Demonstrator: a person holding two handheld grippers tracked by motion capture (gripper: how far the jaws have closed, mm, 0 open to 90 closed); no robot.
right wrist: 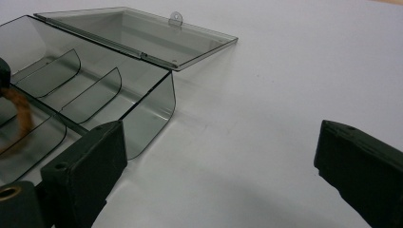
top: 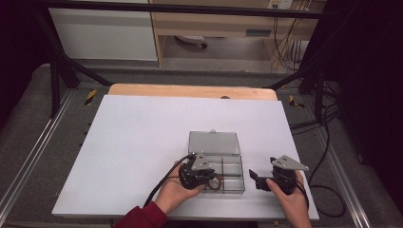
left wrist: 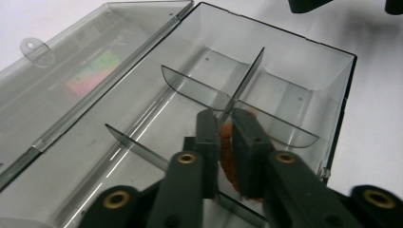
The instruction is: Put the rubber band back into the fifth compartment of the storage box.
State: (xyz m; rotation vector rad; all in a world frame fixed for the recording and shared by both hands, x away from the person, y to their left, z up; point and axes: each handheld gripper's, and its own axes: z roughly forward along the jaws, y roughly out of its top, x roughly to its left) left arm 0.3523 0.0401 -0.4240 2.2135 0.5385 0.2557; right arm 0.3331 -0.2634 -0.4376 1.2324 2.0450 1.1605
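A clear grey plastic box (top: 228,167) with inner dividers lies open on the white table, its lid (top: 214,142) folded flat behind it. My left gripper (top: 211,179) reaches into the box's front part. Its jaws (left wrist: 227,118) stand narrow by the dividers' crossing, shut on a thin brown ring (left wrist: 227,156) that fills the gap between the pads. The right gripper view shows that ring (right wrist: 21,111) hanging over a front compartment. My right gripper (top: 254,179) hovers just right of the box with its jaws (right wrist: 218,142) wide open and nothing between them.
A white sheet (top: 142,142) covers the table; a wooden strip (top: 190,90) shows along its far edge. Cables (top: 328,156) trail off the right side. Dark frame rails (top: 28,152) run beside the table.
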